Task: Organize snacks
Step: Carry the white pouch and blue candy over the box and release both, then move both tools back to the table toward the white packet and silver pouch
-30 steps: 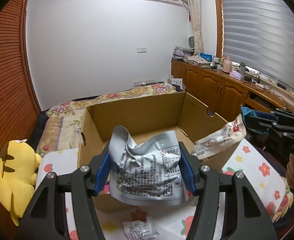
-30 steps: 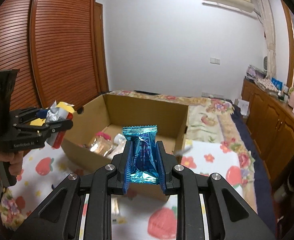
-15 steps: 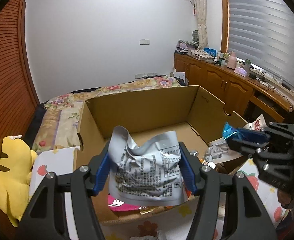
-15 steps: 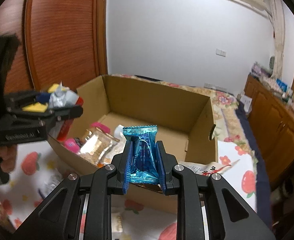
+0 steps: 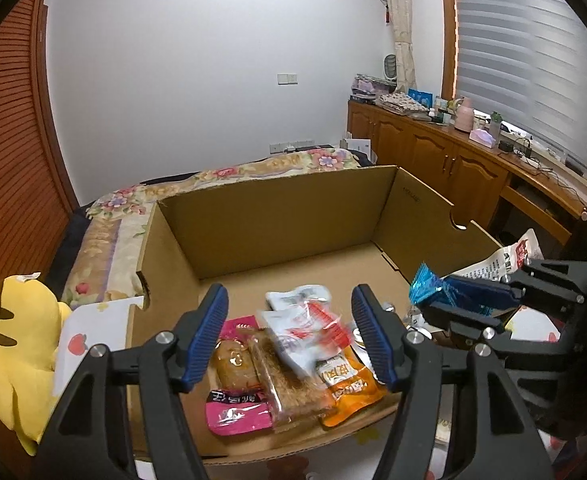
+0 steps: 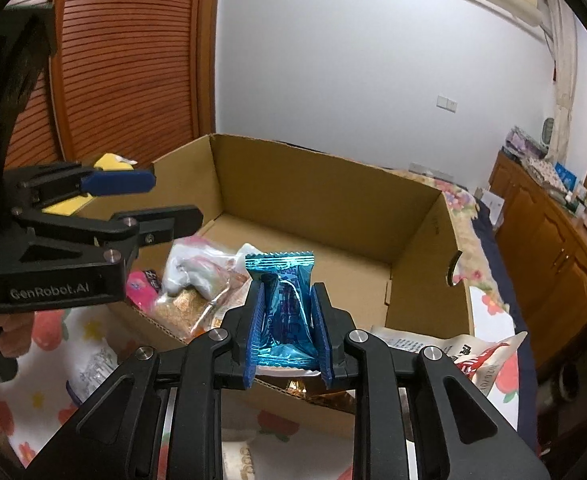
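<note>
Blue foil snack packet [image 6: 285, 304], crinkled, serrated ends

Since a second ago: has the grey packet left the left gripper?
Yes. The left gripper is now open and empty; the grey packet has dropped from it into the cardboard box, onto the other snacks.

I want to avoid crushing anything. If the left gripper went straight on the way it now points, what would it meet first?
Probably the white and red snack packet atop the pile in the cardboard box, right between the open fingers of the left gripper. Depth is hard to judge.
</note>
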Demonstrator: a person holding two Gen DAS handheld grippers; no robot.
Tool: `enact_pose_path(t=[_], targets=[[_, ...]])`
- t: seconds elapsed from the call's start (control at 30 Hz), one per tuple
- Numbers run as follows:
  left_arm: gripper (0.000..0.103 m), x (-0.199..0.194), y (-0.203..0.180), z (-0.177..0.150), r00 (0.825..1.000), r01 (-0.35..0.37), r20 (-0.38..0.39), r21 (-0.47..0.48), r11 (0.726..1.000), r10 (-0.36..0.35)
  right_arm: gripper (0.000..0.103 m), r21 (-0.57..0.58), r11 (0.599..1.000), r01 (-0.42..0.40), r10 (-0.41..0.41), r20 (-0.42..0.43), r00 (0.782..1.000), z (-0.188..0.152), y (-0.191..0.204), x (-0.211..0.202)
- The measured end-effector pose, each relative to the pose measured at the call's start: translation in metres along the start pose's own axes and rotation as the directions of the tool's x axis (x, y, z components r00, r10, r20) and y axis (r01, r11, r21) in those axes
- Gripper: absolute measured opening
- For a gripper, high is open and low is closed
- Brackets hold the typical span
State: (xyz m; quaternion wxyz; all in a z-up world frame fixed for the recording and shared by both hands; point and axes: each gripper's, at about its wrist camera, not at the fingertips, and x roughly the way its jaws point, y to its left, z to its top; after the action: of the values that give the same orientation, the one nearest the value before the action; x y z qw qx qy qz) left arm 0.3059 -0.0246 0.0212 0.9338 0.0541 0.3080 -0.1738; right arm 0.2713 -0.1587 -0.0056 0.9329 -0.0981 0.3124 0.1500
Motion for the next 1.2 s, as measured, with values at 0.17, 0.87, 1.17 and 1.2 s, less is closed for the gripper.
enact_pose_path(t=[0.17, 0.87, 1.17, 1.2], targets=[[0.07, -0.005, -0.001, 0.002, 1.0, 0.002, 0.01, -0.002, 1.0, -0.002, 0.033, 0.007, 1.0, -0.025, 0.025, -0.002, 1.0, 0.0, 0.003, 0.001], [0.101, -0.083, 0.009, -0.013, 0.976, -0.088, 0.2, -0.015, 0.996, 0.089, 0.083, 0.075, 0.993, -0.088, 0.076, 0.149, 0.986, -0.015, 0.008, -0.073], [0.103, -0.113, 0.015, -0.051, 0.973, -0.071, 0.215, -0.055, 0.996, 0.081, 0.091, 0.055, 0.993, -0.104, 0.094, 0.165, 0.982, -0.04, 0.017, -0.092], [0.103, -0.115, 0.015, -0.058, 0.974, -0.069, 0.214, -0.06, 0.996, 0.08, 0.091, 0.05, 0.993, -0.107, 0.097, 0.163, 0.982, -0.044, 0.019, -0.094]])
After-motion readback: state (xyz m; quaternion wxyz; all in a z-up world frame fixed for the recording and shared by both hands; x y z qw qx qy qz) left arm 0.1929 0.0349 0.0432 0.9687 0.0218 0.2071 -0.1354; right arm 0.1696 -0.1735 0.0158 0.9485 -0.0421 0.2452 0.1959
